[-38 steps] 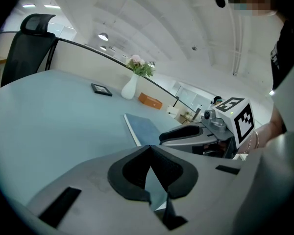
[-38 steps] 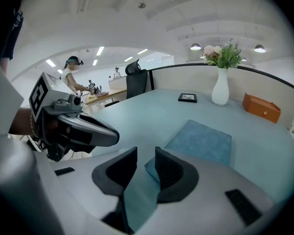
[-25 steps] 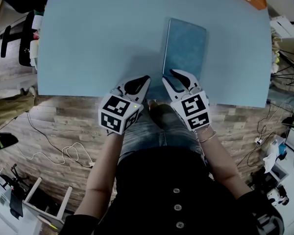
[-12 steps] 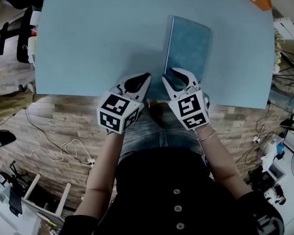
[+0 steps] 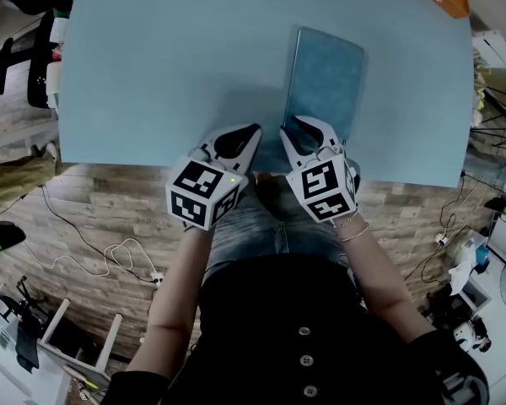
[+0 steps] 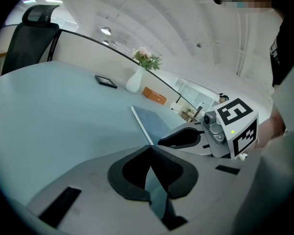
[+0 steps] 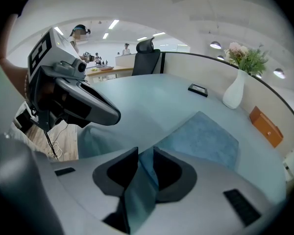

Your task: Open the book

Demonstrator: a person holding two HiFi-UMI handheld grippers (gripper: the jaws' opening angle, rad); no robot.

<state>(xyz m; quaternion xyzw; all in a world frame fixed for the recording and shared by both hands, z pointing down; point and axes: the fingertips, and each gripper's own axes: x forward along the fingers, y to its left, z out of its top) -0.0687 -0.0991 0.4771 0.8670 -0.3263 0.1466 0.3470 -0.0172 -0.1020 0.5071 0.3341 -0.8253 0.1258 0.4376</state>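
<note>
Right of centre in the head view, the flat, mottled-blue book (image 5: 325, 83) lay closed on the smooth table (image 5: 169, 57). The right gripper (image 5: 292, 130) had its padded jaws narrowly apart astride the book's lower-left corner. The left gripper (image 5: 251, 133) was closed and empty.

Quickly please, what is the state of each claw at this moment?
Left claw: closed, empty.
Right claw: slightly open at the near corner of the blue book, apparently not gripping it.
</note>
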